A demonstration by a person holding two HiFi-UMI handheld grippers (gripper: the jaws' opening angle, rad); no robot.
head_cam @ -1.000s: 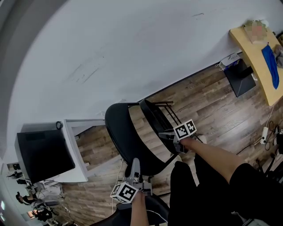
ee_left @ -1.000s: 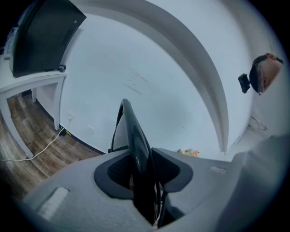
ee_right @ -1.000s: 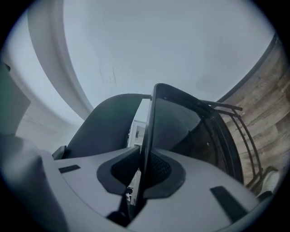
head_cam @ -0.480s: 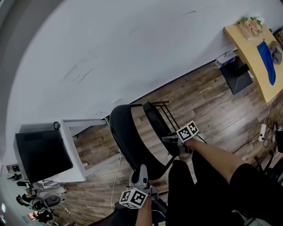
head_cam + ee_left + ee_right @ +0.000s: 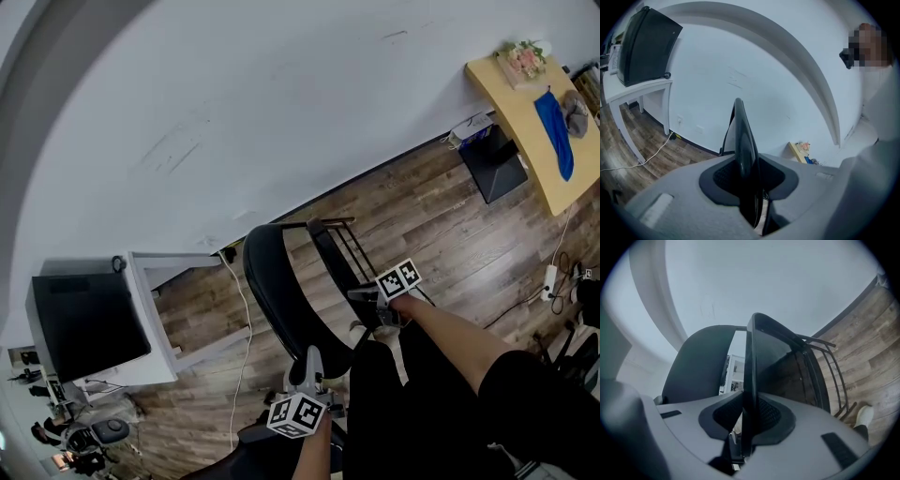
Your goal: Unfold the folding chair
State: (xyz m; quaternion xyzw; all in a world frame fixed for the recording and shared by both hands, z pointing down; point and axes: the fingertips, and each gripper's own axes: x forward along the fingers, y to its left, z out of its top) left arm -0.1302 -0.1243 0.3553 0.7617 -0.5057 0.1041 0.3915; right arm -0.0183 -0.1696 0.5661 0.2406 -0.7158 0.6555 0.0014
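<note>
A black folding chair point(image 5: 281, 291) stands on the wood floor near the white wall. My left gripper point(image 5: 309, 364) is shut on the near edge of its wide rounded back panel point(image 5: 740, 140), which sits edge-on between the pads; these jaws have just been closing. My right gripper point(image 5: 364, 298) is shut on the edge of the narrower seat panel point(image 5: 750, 371), with the chair's metal rods point(image 5: 825, 366) to its right; these jaws have just been opening, the panel still between them. In the right gripper view the back panel point(image 5: 696, 364) sits at the left.
A white desk point(image 5: 164, 309) with a black box point(image 5: 89, 328) stands at the left, and a white cable point(image 5: 239, 328) runs over the floor by it. At the upper right are a wooden table point(image 5: 525, 122) and a dark box point(image 5: 497, 164). The person's legs point(image 5: 422, 403) are close behind the chair.
Both grippers and the chair have shifted to the right in the head view and a little nearer the person. The white cable beside the desk has come into sight.
</note>
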